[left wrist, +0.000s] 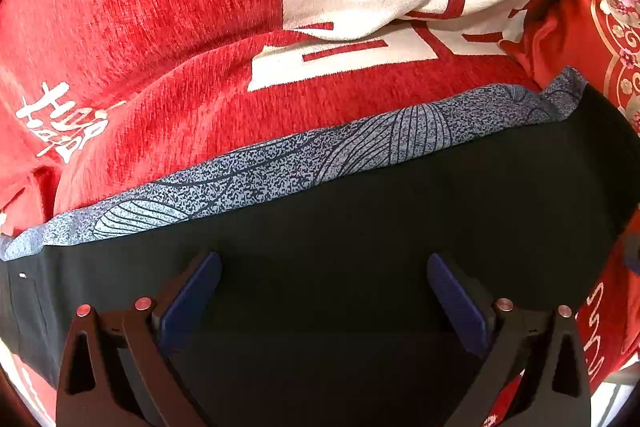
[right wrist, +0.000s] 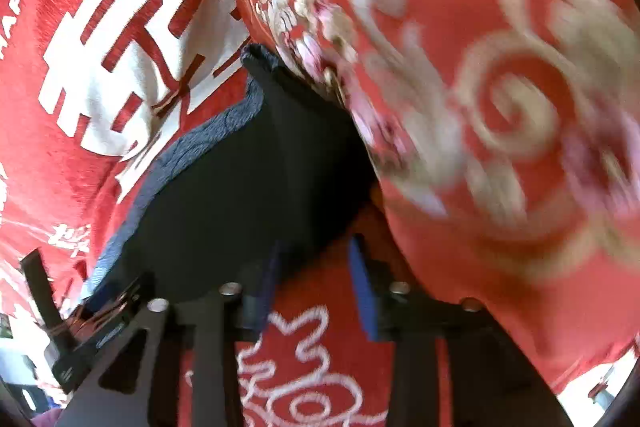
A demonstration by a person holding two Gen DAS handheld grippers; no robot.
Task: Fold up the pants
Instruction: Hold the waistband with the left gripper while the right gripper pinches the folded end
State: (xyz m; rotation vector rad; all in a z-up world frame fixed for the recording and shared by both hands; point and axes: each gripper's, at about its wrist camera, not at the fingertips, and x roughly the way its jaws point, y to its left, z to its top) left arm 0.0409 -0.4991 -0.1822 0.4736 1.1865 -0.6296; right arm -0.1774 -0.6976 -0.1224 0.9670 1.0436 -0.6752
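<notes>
We are hovering the left gripper (left wrist: 324, 291), jaws released, over the black pants (left wrist: 360, 227) lying on the red blanket (left wrist: 140, 27); right gripper (right wrist: 312, 279), jaws parted and empty, is waiting at the pants' 5 o'clock edge, ready to pinch it.

We see the black fabric pants (left wrist: 400, 227) lying flat, their grey speckled, line-patterned inner layer (left wrist: 280, 167) showing as a strip along the far edge; one far corner (right wrist: 256, 67) bunches upward.

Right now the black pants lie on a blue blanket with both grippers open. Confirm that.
Not quite: the blanket is red with white lettering, as the left wrist view shows. The black pants do lie on it, and the left gripper and right gripper are open.
</notes>
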